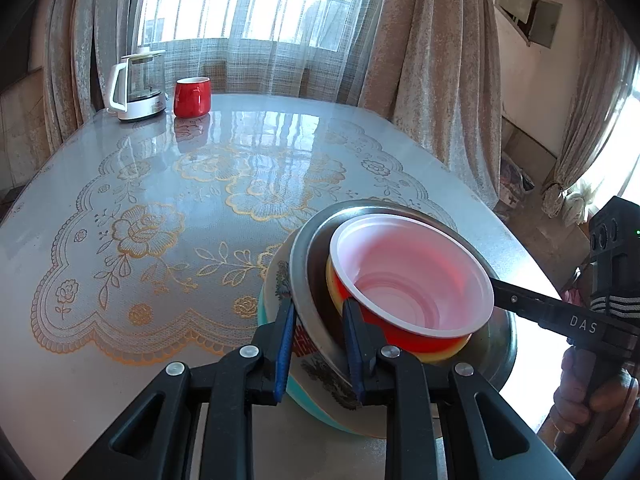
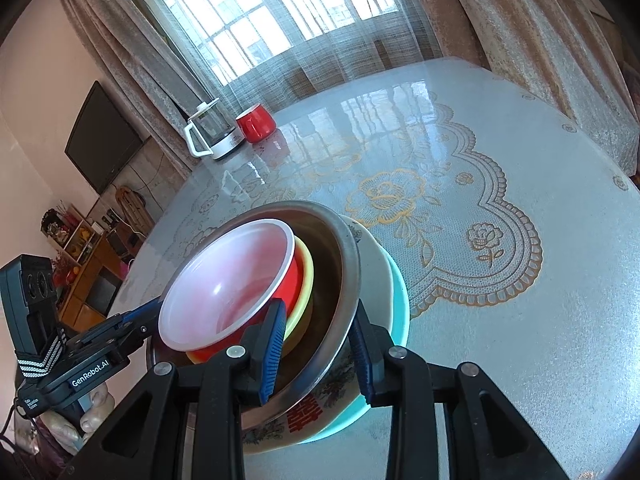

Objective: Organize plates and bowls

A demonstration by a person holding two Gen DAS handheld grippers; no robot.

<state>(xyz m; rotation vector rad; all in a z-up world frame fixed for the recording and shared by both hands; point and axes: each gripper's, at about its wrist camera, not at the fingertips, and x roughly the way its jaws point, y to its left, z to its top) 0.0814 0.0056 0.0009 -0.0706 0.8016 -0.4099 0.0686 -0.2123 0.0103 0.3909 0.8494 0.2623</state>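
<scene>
Steel bowl (image 1: 308, 312), stacked with a red bowl (image 1: 408, 332) inside and a patterned bowl (image 2: 340, 396) beneath at the table's (image 1: 160, 160) near edge, is clamped at its rim by the left gripper (image 1: 318, 344) and the right gripper (image 2: 320, 352).

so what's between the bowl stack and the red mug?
Only bare tablecloth lies between the bowl stack and the red mug beside the kettle. Both wrist views show that stretch.
</scene>
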